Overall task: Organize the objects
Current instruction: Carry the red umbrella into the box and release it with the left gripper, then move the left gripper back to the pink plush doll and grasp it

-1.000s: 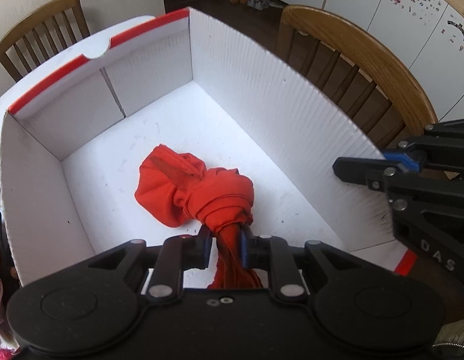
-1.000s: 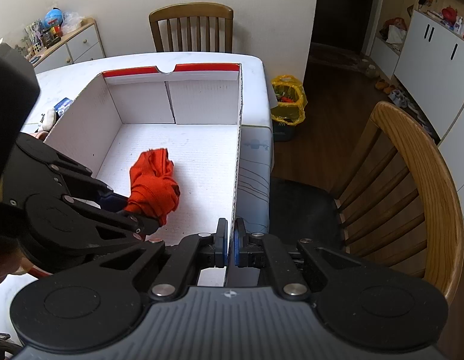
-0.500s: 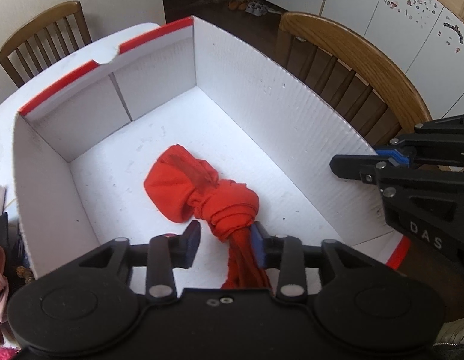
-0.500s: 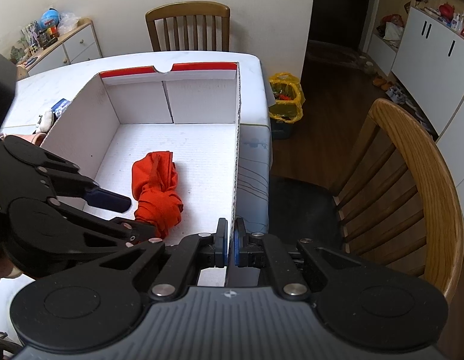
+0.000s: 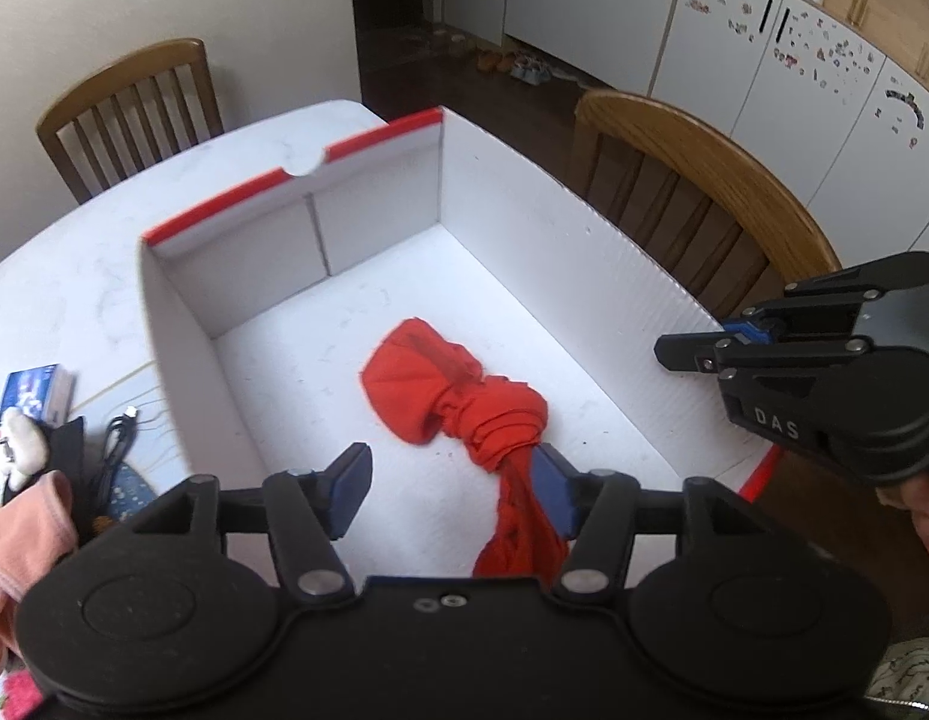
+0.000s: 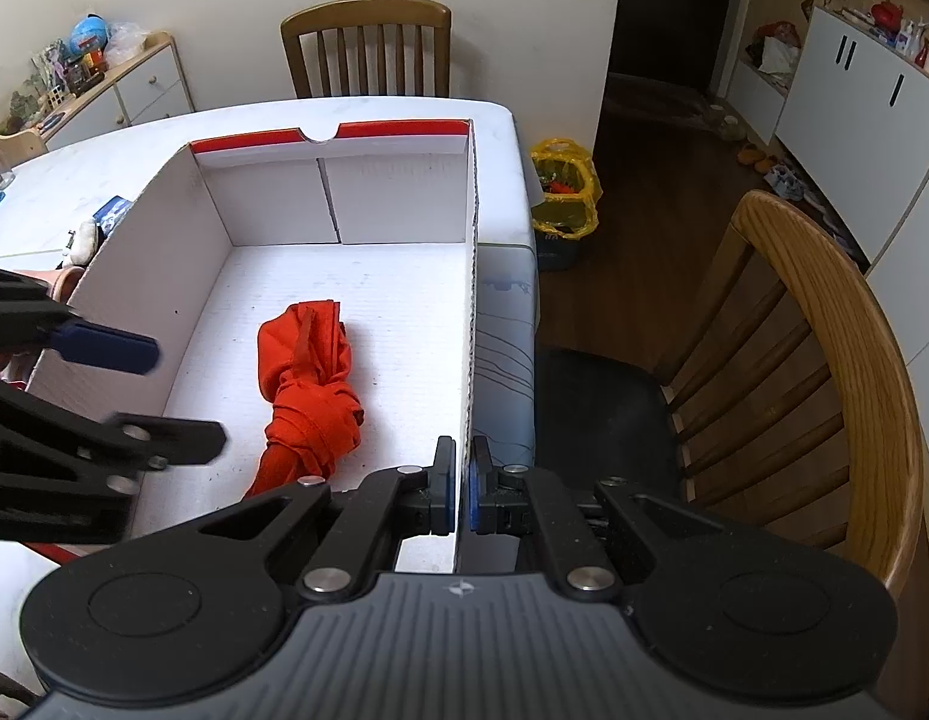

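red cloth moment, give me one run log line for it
left gripper: jaws just opening, cloth released | red cloth: knotted, on box floor | white box: on table | right gripper: shut on box wall

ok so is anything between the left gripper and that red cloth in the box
Nothing visible. The left gripper is open, its jaws having just been opening, with the red cloth lying on the white box floor and trailing between them.

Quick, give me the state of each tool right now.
Left tool: open, jaws just opened; the red cloth lies loose between them in the white box.
Right tool: closed on the box's side wall.
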Demonstrator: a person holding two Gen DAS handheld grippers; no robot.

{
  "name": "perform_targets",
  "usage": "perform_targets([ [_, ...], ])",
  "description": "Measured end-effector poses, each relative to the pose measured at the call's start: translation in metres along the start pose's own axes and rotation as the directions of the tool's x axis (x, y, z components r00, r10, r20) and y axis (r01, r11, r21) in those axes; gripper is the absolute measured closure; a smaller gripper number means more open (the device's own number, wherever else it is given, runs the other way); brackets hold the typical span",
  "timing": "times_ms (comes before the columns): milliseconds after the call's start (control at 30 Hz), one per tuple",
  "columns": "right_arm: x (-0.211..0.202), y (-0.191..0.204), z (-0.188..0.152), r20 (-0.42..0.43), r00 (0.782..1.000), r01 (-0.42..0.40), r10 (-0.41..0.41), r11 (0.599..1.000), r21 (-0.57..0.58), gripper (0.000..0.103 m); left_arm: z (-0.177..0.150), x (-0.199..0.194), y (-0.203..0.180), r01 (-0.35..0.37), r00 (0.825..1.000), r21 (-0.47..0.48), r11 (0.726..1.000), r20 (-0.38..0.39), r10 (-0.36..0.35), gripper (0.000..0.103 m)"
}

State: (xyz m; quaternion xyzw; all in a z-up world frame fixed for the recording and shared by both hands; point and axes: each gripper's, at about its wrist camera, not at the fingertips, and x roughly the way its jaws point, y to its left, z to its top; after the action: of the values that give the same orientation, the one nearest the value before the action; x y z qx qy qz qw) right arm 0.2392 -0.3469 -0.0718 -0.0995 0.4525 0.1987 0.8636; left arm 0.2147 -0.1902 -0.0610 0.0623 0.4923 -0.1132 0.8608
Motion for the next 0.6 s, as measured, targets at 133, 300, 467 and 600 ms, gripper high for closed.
perform_targets([
  [133, 0.000, 0.000, 0.001, -0.003, 1.000, 0.002, -0.002, 1.000, 0.006, 0.099, -0.004, -0.016, 0.010, -0.007, 1.000, -0.026, 1.000, 0.030, 0.007, 0.041],
  [300, 0.000, 0.001, 0.001, -0.008, 1.000, 0.010, -0.010, 1.000, 0.004, 0.099, -0.011, -0.036, 0.025, -0.024, 0.998, -0.056, 0.998, 0.064, 0.028, 0.033],
  [467, 0.001, 0.001, 0.003, -0.014, 1.000, 0.016, -0.016, 1.000, 0.011, 0.099, -0.023, -0.056, 0.044, -0.046, 0.994, -0.096, 0.994, 0.096, 0.055, 0.019],
  [600, 0.001, 0.003, 0.004, -0.017, 1.000, 0.024, -0.024, 1.000, 0.011, 0.099, -0.036, -0.071, 0.068, -0.071, 0.990, -0.165, 0.984, 0.107, 0.090, 0.002],
])
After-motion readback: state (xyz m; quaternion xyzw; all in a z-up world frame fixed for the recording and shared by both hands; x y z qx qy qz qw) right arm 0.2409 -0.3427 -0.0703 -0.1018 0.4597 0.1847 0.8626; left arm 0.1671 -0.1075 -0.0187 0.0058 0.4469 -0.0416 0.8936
